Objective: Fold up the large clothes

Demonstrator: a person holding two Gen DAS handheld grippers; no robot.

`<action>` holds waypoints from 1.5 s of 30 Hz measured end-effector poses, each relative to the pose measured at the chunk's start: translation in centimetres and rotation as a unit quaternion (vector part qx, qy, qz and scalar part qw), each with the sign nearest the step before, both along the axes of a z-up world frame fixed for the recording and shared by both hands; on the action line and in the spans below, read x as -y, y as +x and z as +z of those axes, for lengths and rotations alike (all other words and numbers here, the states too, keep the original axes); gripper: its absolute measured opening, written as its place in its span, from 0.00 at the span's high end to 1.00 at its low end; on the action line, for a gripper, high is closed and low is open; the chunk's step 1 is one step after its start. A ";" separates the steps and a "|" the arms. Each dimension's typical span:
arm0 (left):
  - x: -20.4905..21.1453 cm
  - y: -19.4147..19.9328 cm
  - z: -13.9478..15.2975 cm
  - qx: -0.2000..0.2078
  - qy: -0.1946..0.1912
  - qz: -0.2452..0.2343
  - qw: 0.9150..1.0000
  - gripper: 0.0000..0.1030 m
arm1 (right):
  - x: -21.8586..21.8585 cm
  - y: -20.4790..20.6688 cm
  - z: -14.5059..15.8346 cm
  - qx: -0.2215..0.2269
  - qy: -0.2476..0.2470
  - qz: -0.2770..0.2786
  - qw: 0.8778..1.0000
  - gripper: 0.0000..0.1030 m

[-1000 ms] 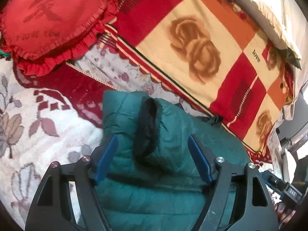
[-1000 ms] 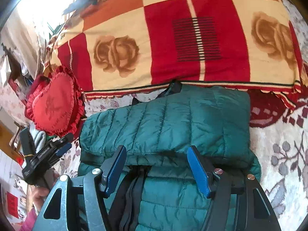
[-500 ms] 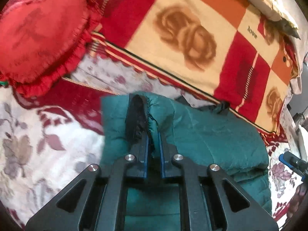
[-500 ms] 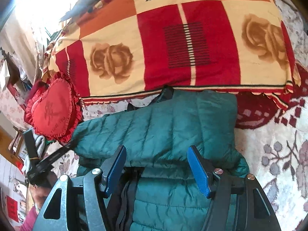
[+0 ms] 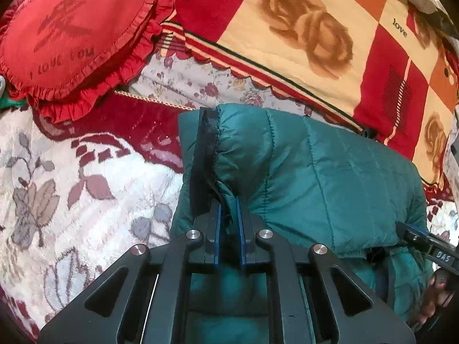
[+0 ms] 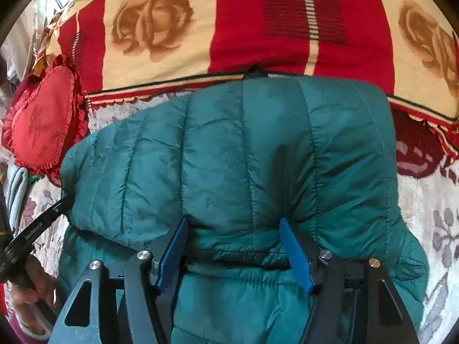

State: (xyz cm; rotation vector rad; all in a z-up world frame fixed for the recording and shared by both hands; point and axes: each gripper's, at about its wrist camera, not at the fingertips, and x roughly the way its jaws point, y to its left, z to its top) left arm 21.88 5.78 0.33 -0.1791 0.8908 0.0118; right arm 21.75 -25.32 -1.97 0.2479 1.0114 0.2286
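A teal quilted puffer jacket (image 5: 315, 172) lies partly folded on the bed, a sleeve folded across its body. My left gripper (image 5: 228, 200) is shut on the sleeve end by its black cuff (image 5: 205, 154), which stands up beyond the fingers. In the right wrist view the jacket (image 6: 229, 157) fills the middle. My right gripper (image 6: 233, 223) is open, its blue pads either side of the folded sleeve's near edge, the fabric bulging between them. The left gripper's handle (image 6: 34, 229) shows at the left edge there.
A red, cream and orange rose-print blanket (image 5: 315, 37) lies folded beyond the jacket. A red heart-shaped frilled cushion (image 5: 66, 34) sits at the far left. The bed cover (image 5: 71, 186) is a cream and maroon leaf pattern. The right gripper's tip (image 5: 421, 240) shows at the right.
My left gripper shut on the sleeve cuff and lifted it closer. My right gripper moved in on the sleeve's near edge and stayed open.
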 end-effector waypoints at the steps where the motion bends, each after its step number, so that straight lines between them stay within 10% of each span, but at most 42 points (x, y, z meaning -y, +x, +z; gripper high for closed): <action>1: 0.0 -0.1 0.2 0.003 0.002 0.000 1.000 0.88 | 0.4 -0.3 0.6 0.004 0.005 0.001 1.000 0.39; 15: 2.0 -1.9 5.5 0.068 0.050 -0.013 0.996 0.83 | 3.5 -1.9 6.4 0.067 -0.022 -0.016 0.997 0.34; 26: 2.3 2.0 0.2 0.008 0.079 0.003 0.997 0.83 | 2.6 4.1 2.3 0.058 -0.074 -0.015 0.995 0.34; 32: 2.1 2.3 -0.9 0.005 0.092 0.009 0.996 0.54 | 2.9 6.4 -0.8 0.021 -0.071 -0.026 0.997 0.33; 45: 1.9 2.3 -1.0 0.001 0.086 0.010 0.996 0.54 | 5.2 0.3 3.4 0.054 -0.095 -0.025 0.994 0.34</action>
